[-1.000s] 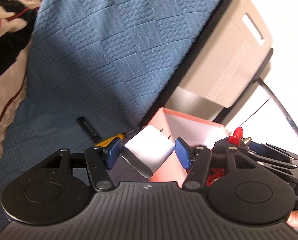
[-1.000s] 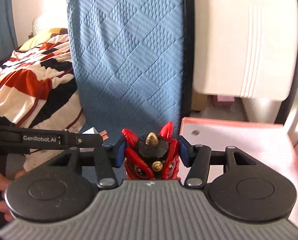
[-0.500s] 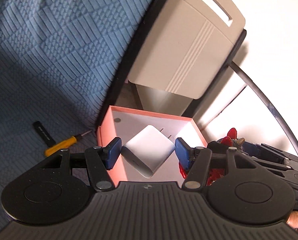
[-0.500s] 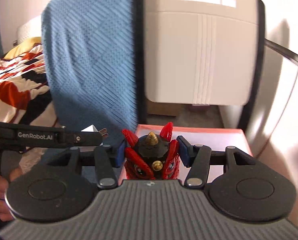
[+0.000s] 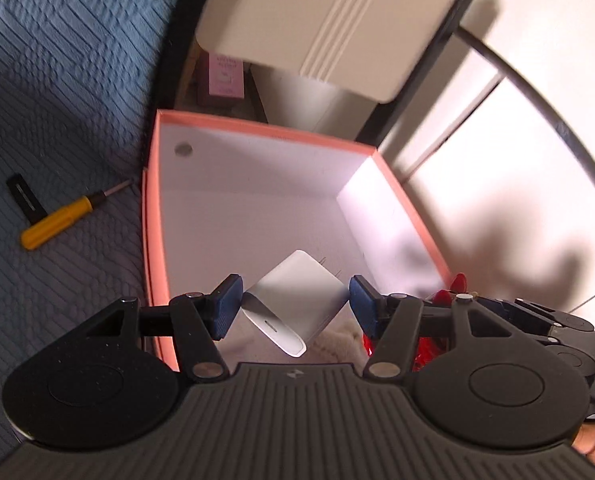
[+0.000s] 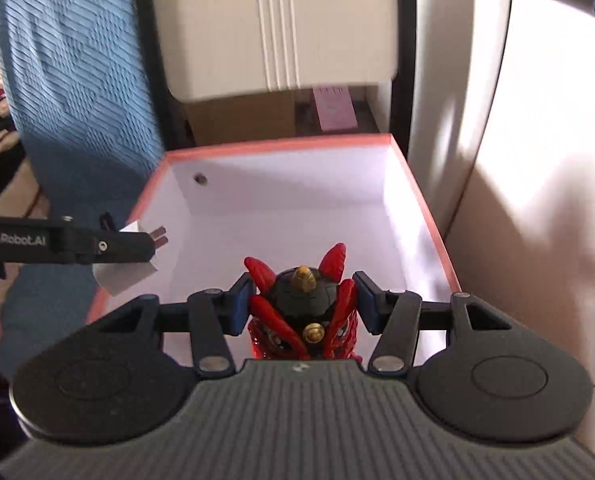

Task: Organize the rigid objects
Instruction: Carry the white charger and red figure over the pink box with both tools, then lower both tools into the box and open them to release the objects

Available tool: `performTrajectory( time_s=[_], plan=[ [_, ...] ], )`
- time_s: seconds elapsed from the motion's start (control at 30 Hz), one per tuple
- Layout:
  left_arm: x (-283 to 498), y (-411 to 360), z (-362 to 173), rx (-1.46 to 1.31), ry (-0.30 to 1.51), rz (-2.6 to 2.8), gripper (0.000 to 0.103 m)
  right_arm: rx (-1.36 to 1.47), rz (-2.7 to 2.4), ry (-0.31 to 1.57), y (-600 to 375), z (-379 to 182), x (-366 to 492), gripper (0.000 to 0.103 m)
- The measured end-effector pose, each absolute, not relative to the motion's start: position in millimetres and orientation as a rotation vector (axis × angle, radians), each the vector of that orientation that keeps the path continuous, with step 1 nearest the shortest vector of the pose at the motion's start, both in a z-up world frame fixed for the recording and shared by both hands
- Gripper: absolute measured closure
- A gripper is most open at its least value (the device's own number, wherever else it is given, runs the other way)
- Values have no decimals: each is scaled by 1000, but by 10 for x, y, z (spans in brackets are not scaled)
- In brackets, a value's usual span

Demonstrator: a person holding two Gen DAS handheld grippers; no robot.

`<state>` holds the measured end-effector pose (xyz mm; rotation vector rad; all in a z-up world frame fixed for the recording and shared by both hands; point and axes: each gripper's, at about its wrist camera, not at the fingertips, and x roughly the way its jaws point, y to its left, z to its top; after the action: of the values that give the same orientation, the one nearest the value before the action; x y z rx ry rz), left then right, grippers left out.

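Observation:
My left gripper [image 5: 295, 308] is shut on a white plug adapter [image 5: 293, 304] and holds it over the near end of an open pink box [image 5: 257, 128] with a white inside. My right gripper [image 6: 303, 300] is shut on a red and black horned toy figure [image 6: 301, 312], also above the box [image 6: 297, 142]. The left gripper and adapter [image 6: 127, 274] show at the left of the right wrist view, over the box's left rim. The toy [image 5: 453, 284] peeks in at the right of the left wrist view.
A yellow-handled screwdriver [image 5: 59, 220] and a small black strip [image 5: 25, 200] lie on the blue quilted cover [image 5: 57, 80] left of the box. A beige chair back [image 5: 329, 28] stands beyond the box, with a pink carton [image 5: 225, 80] beneath it. White panels stand to the right.
Both grippers have moved forward from above the blue cover to above the pink box, each still gripping its object. The box now fills the middle of both views.

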<state>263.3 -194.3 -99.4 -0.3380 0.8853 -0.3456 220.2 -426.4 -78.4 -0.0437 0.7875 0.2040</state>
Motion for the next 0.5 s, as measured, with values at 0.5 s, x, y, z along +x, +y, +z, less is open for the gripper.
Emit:
performTrajectory(
  time_s=[0.5],
  plan=[
    [2690, -2275, -1220, -290, 982, -391, 32, -3, 177, 879, -4455, -1215, 2213, 45]
  ],
)
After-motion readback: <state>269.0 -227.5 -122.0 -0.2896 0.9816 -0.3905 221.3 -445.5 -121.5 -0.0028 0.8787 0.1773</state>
